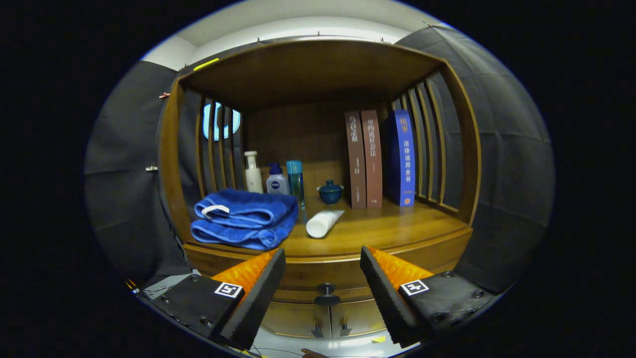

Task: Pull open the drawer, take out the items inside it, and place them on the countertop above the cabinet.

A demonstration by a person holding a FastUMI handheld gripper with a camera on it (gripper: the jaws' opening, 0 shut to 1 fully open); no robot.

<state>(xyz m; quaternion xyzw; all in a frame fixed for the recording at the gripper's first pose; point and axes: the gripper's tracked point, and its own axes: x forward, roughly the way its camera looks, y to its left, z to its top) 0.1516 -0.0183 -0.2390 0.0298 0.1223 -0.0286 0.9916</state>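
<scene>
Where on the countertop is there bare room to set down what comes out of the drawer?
The open tool faces the drawer knob. Bare countertop: the front right, between the white tube and the slatted side, ahead of the books. Crowded: the left, with the folded blue towel, bottles and lidded cup behind.

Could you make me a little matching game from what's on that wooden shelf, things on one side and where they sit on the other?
Things:
1. folded blue towel
2. white tube
3. small lidded cup
4. drawer knob

Places:
A. lying beside the towel
B. between the open jaws of the gripper
C. beside the brown books
D. in front of the bottles

Pairs: 1-D, 2-A, 3-C, 4-B
</scene>
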